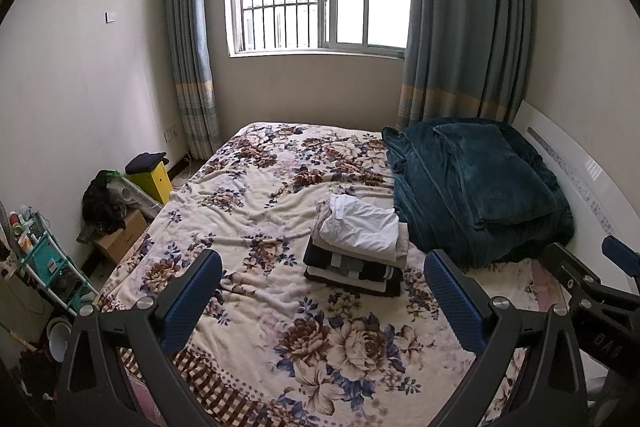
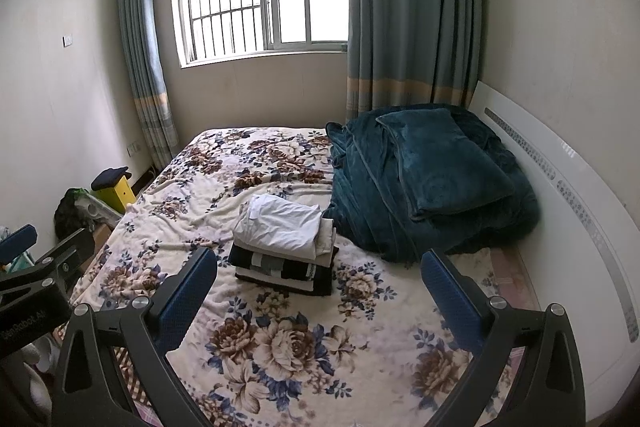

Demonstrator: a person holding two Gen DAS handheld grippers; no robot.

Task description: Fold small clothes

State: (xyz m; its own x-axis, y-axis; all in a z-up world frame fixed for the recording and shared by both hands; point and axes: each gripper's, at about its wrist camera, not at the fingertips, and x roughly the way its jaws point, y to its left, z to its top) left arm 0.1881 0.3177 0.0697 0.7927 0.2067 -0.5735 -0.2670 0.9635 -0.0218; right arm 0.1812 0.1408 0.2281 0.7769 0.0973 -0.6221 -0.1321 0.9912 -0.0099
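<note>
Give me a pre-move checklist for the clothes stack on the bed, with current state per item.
1. Left claw open, nothing held: ok.
2. Right claw open, nothing held: ok.
3. Both claws clear of the stack of folded clothes, held back over the floral bedspread: ok.
4. White garment on top lies loosely, collar end rumpled, edges not square with the layers below: not ok.
5. Stack sits close beside the teal blanket; whether they touch: cannot tell.
6. Unfolded small clothes left to do: none seen on the bedspread; elsewhere cannot tell.
</note>
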